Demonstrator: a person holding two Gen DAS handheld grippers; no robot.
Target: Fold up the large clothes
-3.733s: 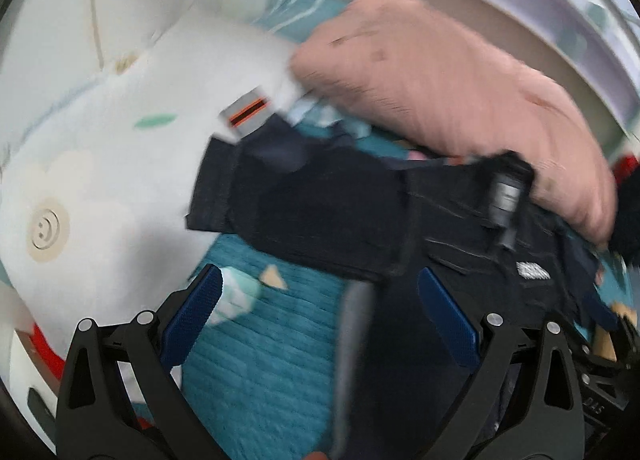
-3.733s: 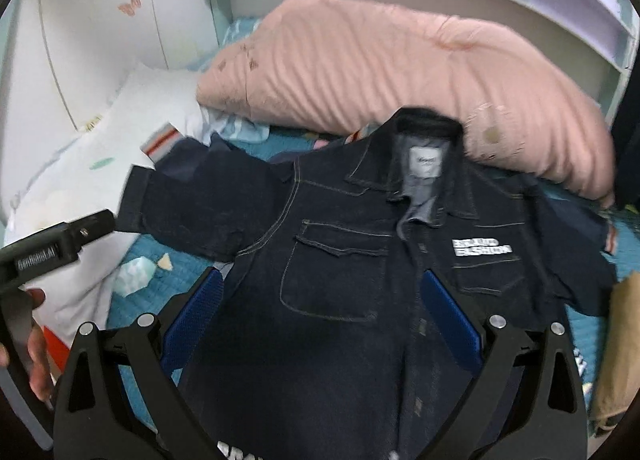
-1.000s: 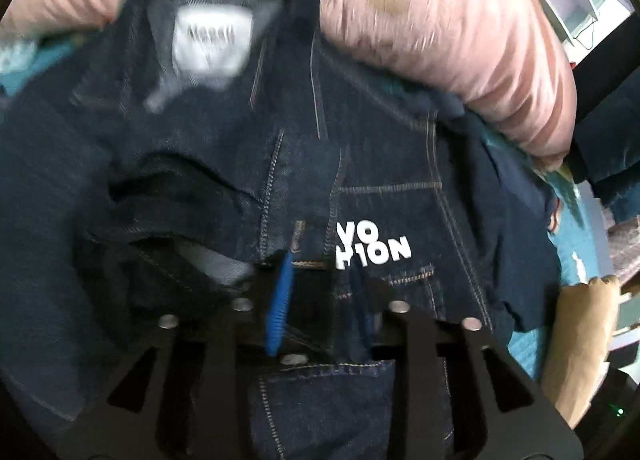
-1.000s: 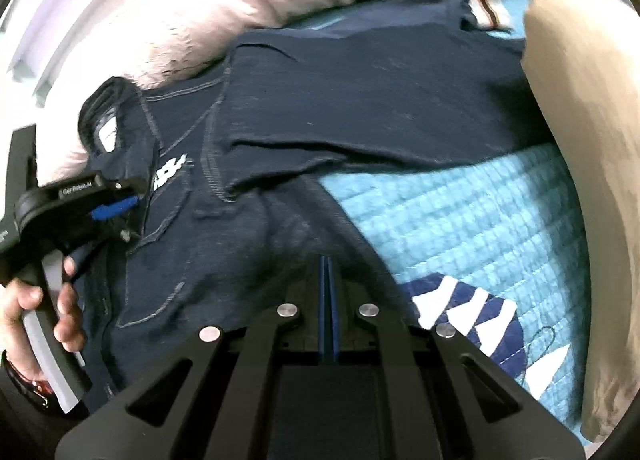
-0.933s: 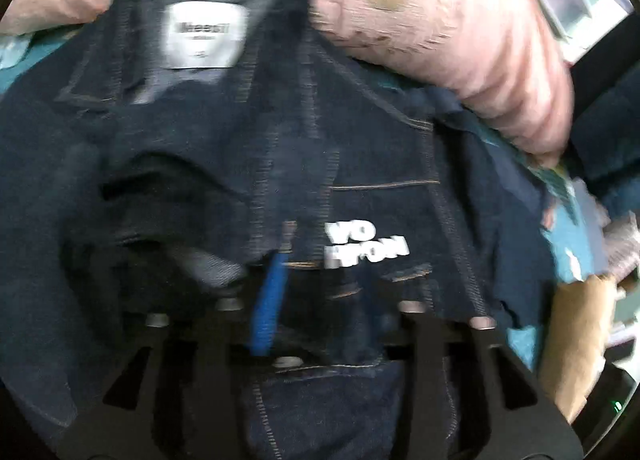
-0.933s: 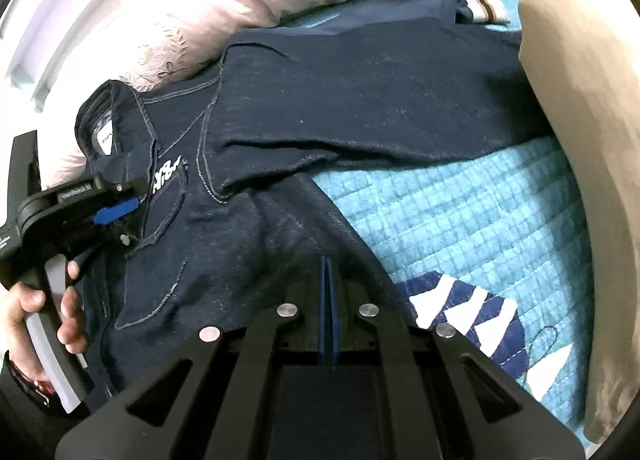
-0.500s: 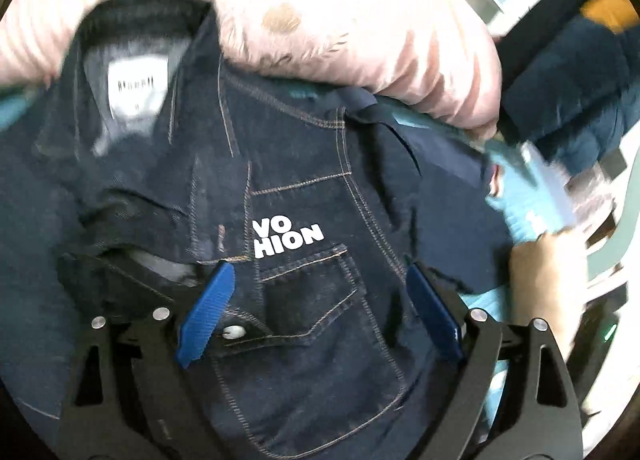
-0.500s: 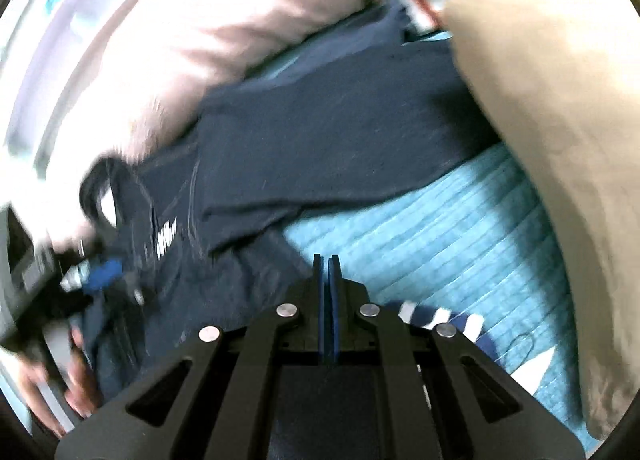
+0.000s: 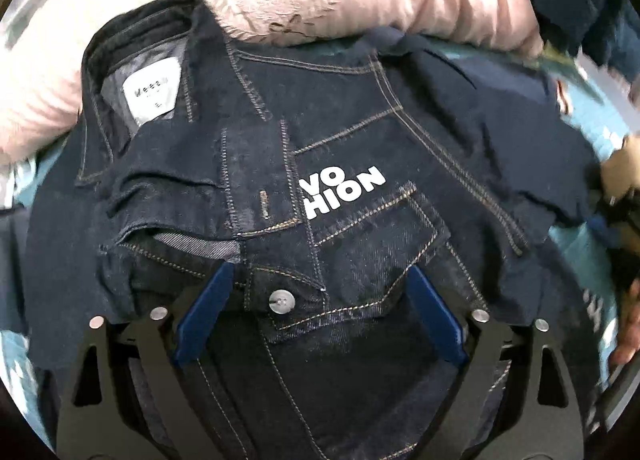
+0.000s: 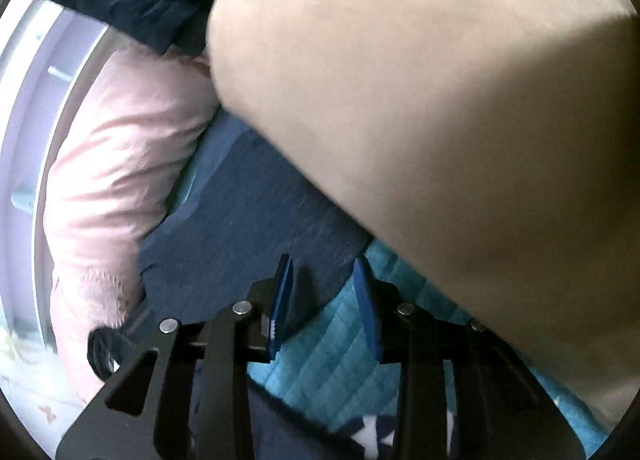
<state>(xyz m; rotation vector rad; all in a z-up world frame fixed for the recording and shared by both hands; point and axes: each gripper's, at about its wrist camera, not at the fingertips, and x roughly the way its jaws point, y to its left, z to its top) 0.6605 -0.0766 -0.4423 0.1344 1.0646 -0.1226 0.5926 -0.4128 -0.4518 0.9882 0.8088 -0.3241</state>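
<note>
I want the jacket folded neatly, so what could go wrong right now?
Both claws are open, so nothing holds the denim jacket.

1. The left claw hangs over the chest pocket and the button; it might pinch only that thick part, leaving a lumpy fold.

2. The right claw is near the sleeve, squeezed beside the big beige cushion; it might grab the teal blanket too.
</note>
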